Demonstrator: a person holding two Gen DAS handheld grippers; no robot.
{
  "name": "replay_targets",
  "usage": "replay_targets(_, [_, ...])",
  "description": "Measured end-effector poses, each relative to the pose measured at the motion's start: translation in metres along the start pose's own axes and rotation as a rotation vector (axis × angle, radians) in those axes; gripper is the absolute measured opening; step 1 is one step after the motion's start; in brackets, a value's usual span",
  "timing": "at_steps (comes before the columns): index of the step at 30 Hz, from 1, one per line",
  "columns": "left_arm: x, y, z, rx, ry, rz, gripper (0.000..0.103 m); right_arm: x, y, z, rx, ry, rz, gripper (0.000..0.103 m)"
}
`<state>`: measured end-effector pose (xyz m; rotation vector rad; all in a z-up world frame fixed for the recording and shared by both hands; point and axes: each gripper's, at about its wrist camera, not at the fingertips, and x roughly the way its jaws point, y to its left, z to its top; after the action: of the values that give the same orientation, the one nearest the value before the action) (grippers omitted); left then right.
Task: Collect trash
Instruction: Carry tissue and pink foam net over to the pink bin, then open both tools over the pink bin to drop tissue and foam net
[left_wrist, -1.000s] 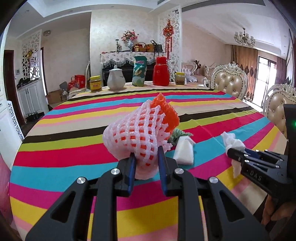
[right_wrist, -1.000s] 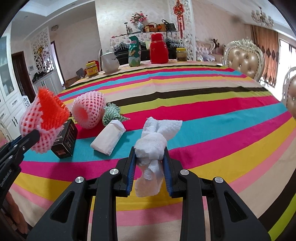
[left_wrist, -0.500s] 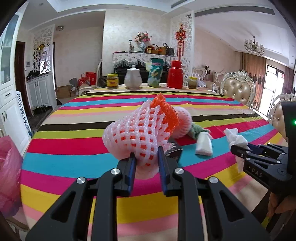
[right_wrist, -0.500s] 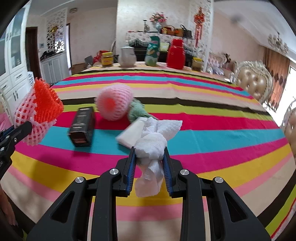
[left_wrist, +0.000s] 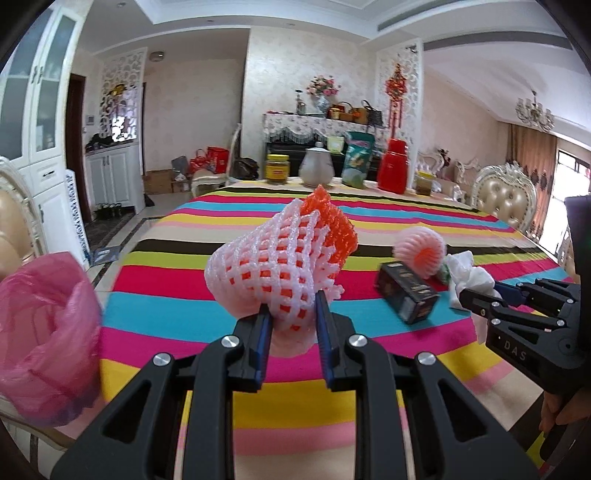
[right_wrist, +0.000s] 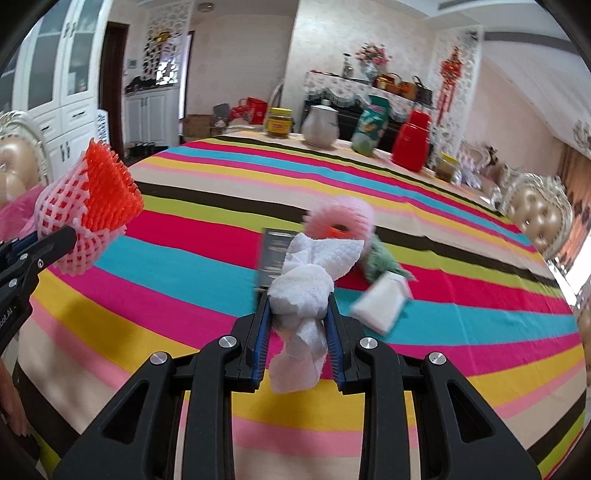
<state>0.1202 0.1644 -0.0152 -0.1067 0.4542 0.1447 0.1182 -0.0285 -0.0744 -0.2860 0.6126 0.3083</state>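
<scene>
Closed jaws are seen at the lower centre of the left wrist view, where the left gripper (left_wrist: 291, 308) is clamped on a pink foam fruit net (left_wrist: 275, 264) with an orange net tucked inside it, held above the striped table (left_wrist: 192, 306). At the left edge a bin lined with a pink bag (left_wrist: 46, 332) is visible, just off the table's edge. At the right of the frame, a black box (left_wrist: 406, 291) and a second foam net (left_wrist: 421, 251) are seen lying on the cloth, and the right gripper (left_wrist: 476, 293) is seen with a white tissue (left_wrist: 467, 271) pinched at its tip.

In the right wrist view, the right gripper (right_wrist: 297, 317) is shut on the crumpled tissue (right_wrist: 308, 291) at the lower centre. Behind it, at mid-frame, the black box (right_wrist: 275, 254), the second foam net (right_wrist: 341, 219), a green scrap (right_wrist: 380, 260) and a white packet (right_wrist: 380, 301) are left on the table. The left gripper and its netted load (right_wrist: 86, 208) are seen at the left edge.

Two pieces are judged to be picked up but not yet dropped in the bag; four more remain to be collected.
</scene>
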Motion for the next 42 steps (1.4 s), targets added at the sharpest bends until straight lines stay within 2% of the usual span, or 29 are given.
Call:
replay_targets(12, [-0.045, 0.096, -0.002, -0.081, -0.047, 0.142, 0.022, -0.003, 0.094, 0.03, -0.145, -0.041, 0.109, 0.028])
replay_targets(15, [-0.06, 0.125, 0.0, -0.106, -0.059, 0.177, 0.022, -0.007, 0.12, 0.038, -0.167, -0.062, 0.192, 0.028])
replay_targets(24, [-0.096, 0.231, 0.0, -0.177, -0.065, 0.347, 0.022, -0.027, 0.218, 0.068, -0.283, -0.157, 0.462, 0.028])
replay_targets(32, [-0.095, 0.299, -0.002, -0.244, -0.036, 0.414, 0.022, -0.035, 0.286, 0.092, -0.359, -0.213, 0.659, 0.028])
replay_targets(37, [-0.082, 0.32, -0.002, -0.266, -0.023, 0.422, 0.023, -0.025, 0.315, 0.102, -0.393, -0.211, 0.711, 0.029])
replay_targets(39, [-0.076, 0.325, -0.003, -0.263, -0.012, 0.415, 0.031, -0.02, 0.326, 0.105, -0.406, -0.198, 0.744, 0.032])
replay_targets(40, [-0.072, 0.33, -0.004, -0.264, 0.006, 0.413, 0.037, -0.016, 0.332, 0.105, -0.424, -0.184, 0.756, 0.045])
replay_targets(41, [-0.069, 0.332, -0.004, -0.269, 0.012, 0.426, 0.057, -0.013, 0.335, 0.105, -0.43, -0.184, 0.75, 0.054])
replay_targets(42, [-0.069, 0.333, -0.005, -0.278, 0.005, 0.445, 0.071, -0.011, 0.336, 0.105, -0.429, -0.189, 0.744, 0.061])
